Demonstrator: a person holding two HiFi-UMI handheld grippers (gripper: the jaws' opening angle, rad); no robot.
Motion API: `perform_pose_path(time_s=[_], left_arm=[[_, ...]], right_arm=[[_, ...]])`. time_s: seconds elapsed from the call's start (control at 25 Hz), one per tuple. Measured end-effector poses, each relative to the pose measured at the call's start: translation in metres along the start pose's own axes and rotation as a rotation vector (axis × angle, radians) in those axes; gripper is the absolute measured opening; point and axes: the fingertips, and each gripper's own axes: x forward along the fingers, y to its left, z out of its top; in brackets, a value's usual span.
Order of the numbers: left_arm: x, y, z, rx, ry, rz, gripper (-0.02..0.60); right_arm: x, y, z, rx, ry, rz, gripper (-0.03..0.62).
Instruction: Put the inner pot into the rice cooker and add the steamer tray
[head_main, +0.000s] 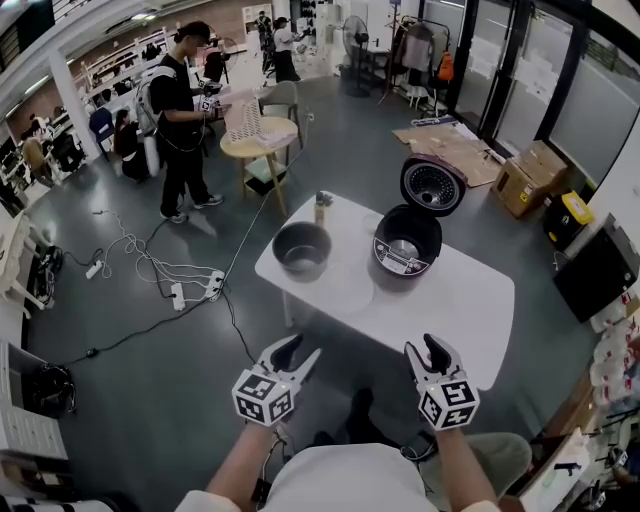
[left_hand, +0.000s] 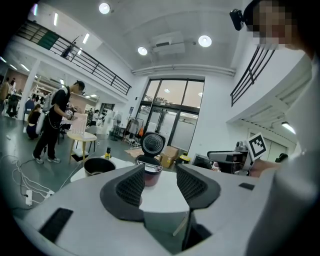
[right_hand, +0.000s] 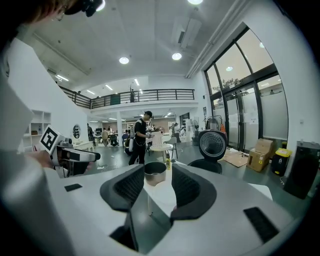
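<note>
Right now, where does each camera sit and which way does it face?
Head view: on the person's head, facing steeply down at the table; forearms, left tongs, right tongs show.
Left gripper view: on the left tongs, facing the rice cooker; open jaws, right tongs show.
Right gripper view: on the right tongs, facing the inner pot; open jaws, left tongs show.
Shared by both gripper views: inner pot, rice cooker.

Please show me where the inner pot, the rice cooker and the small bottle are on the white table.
inner pot (head_main: 302, 250), head view, on its dark inside bottom.
rice cooker (head_main: 399, 263), head view, on its front control panel.
small bottle (head_main: 322, 208), head view, on its body.
</note>
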Motion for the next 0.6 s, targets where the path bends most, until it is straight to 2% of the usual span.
perform_pose_path(time_s=[0.2, 0.6], left_arm=[[0.020, 0.019, 0.005, -0.008, 0.006, 0.021, 0.216], [0.098, 0.038, 0.025, -0.029, 0.021, 0.066, 0.215]], right_arm=[[0.032, -0.014, 0.001, 0.008, 0.011, 0.019, 0.184], [0.102, -0.071, 0.010, 0.014, 0.043, 0.086, 0.184]])
